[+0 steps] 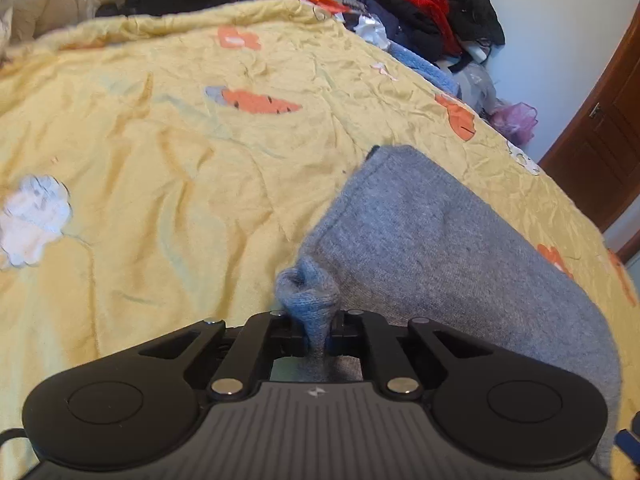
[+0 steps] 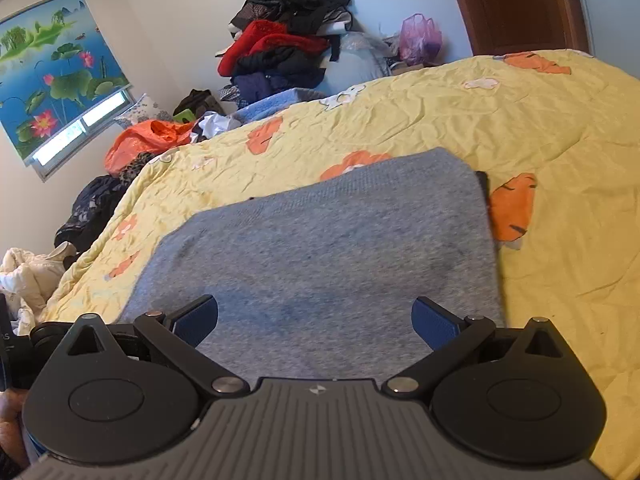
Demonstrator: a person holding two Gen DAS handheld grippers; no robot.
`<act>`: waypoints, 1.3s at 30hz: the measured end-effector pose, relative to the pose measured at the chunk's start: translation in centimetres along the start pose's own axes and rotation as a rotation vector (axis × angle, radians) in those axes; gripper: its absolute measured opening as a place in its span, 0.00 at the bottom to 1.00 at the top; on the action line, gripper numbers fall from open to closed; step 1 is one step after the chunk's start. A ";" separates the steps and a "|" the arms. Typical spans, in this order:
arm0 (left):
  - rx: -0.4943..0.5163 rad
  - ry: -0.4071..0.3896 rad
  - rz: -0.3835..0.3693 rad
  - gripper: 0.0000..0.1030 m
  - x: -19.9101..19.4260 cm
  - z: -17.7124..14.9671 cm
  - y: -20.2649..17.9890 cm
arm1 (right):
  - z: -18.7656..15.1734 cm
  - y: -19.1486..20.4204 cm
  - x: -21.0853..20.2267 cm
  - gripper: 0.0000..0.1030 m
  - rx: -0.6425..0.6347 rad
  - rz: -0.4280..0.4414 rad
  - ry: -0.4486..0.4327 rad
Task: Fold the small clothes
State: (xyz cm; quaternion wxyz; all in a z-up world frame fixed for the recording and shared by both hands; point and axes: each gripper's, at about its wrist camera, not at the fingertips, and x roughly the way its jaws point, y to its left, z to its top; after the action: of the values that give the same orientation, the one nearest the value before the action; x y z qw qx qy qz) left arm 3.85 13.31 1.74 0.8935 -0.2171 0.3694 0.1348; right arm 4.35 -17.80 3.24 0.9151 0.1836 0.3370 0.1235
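A grey knitted garment (image 1: 432,240) lies on the yellow bedspread (image 1: 160,160), at the lower right of the left wrist view. My left gripper (image 1: 316,326) is shut on a bunched near corner of the grey garment, which puckers up between its fingers. In the right wrist view the same grey garment (image 2: 328,240) spreads flat in front of my right gripper (image 2: 316,320). That gripper is open, its blue pads (image 2: 198,318) wide apart just above the near edge of the cloth, with nothing pinched.
Piles of clothes (image 2: 284,48) in red, black and blue stand past the far side of the bed, with an orange bag (image 2: 140,140) and a purple bag (image 2: 420,38). A brown door (image 2: 516,4) is at the right. A person's hand (image 2: 10,420) shows at the lower left.
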 end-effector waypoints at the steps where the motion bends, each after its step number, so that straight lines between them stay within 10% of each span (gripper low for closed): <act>1: 0.046 -0.036 0.014 0.05 -0.6 -0.1 -0.7 | 0.1 0.2 0.1 0.99 -0.004 0.008 0.005; 9: 0.882 -0.343 -0.042 0.06 -4.2 -9.4 -10.5 | 5.8 3.2 5.0 0.99 0.063 0.251 0.153; 27: 0.871 -0.313 -0.126 0.06 -4.2 -10.0 -9.2 | 8.7 9.4 21.7 0.88 0.189 0.307 0.406; 30: 0.874 -0.309 -0.128 0.06 -4.1 -9.8 -9.2 | 8.9 9.9 22.1 0.58 0.125 0.273 0.375; 31: 0.881 -0.314 -0.128 0.06 -4.1 -9.7 -9.2 | 8.8 10.1 22.1 0.26 0.094 0.263 0.378; 32: 0.887 -0.320 -0.133 0.06 -4.3 -9.8 -9.3 | 8.7 10.1 22.2 0.19 0.074 0.267 0.388; 39: 0.936 -0.344 -0.288 0.06 -6.6 -10.6 -13.6 | 11.3 5.9 17.4 0.18 0.033 0.344 0.298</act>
State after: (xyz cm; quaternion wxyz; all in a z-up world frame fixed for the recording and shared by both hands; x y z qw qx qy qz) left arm -1.67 -4.20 3.68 0.9522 0.1823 0.2041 -0.1355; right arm 24.13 -9.24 3.71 0.8176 0.2332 0.4342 0.2977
